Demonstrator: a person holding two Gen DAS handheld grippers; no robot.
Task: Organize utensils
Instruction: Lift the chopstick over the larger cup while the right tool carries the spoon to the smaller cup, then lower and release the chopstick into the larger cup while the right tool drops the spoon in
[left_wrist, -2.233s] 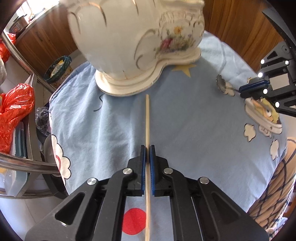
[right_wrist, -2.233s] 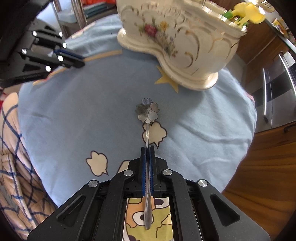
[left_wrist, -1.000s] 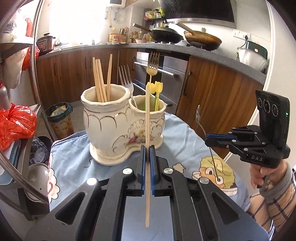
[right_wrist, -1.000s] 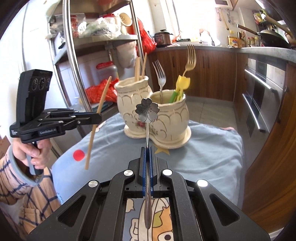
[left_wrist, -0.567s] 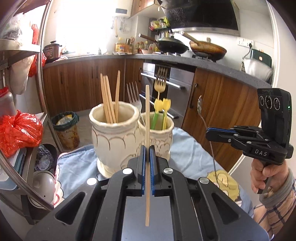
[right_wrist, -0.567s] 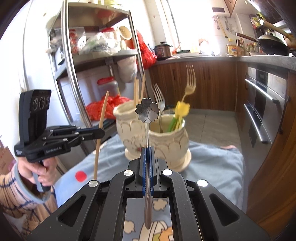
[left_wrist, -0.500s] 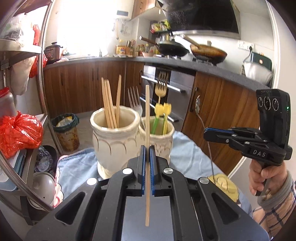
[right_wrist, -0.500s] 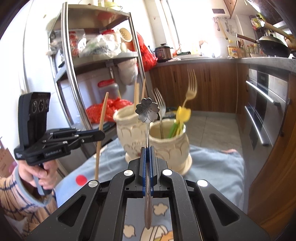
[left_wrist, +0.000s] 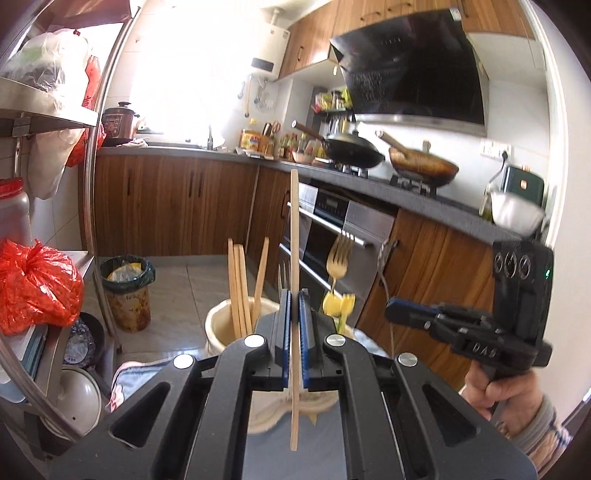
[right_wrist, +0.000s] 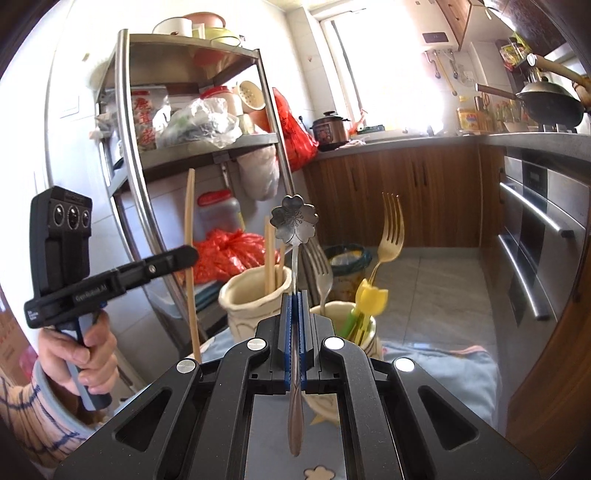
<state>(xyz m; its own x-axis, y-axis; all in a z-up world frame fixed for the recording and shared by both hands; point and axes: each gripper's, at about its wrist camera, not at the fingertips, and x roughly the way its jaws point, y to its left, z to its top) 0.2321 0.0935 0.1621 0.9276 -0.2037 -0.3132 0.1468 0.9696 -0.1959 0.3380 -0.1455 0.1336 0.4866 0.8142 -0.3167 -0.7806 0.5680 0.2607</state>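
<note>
Left wrist view: the left claw (left_wrist: 294, 325) is pinching a single wooden chopstick (left_wrist: 294, 229) upright, its length showing both above and below the blue pads. The step in hand looks like the carry toward the ceramic utensil holder (left_wrist: 218, 328), whose left cup already has three chopsticks (left_wrist: 242, 288) standing in it; the right cup carries a gold fork (left_wrist: 338, 258) and yellow tulip-topped picks (left_wrist: 338, 304). The holder sits just beyond and below the claw, largely hidden by it. The next move probably calls for bringing the chopstick's lower end over the left cup's mouth and lowering it before letting go. To the right, the right claw (left_wrist: 393, 308) is held level with a thin metal stem (left_wrist: 386, 280) in its grip.

Right wrist view: the right claw (right_wrist: 294, 325) is pressed together on a flower-headed metal spoon (right_wrist: 294, 221), flower end up, handle tip hanging below the pads. The holder (right_wrist: 255, 295) stands just past the claw on the blue-clothed bench (right_wrist: 443, 373), with a silver fork (right_wrist: 319, 266) in its right cup. The spoon likely belongs in that cup, so it must be lowered between the forks. At left, the left claw (right_wrist: 190, 254) holds its chopstick (right_wrist: 190, 266) near vertical, beside the holder and apart from it.
</note>
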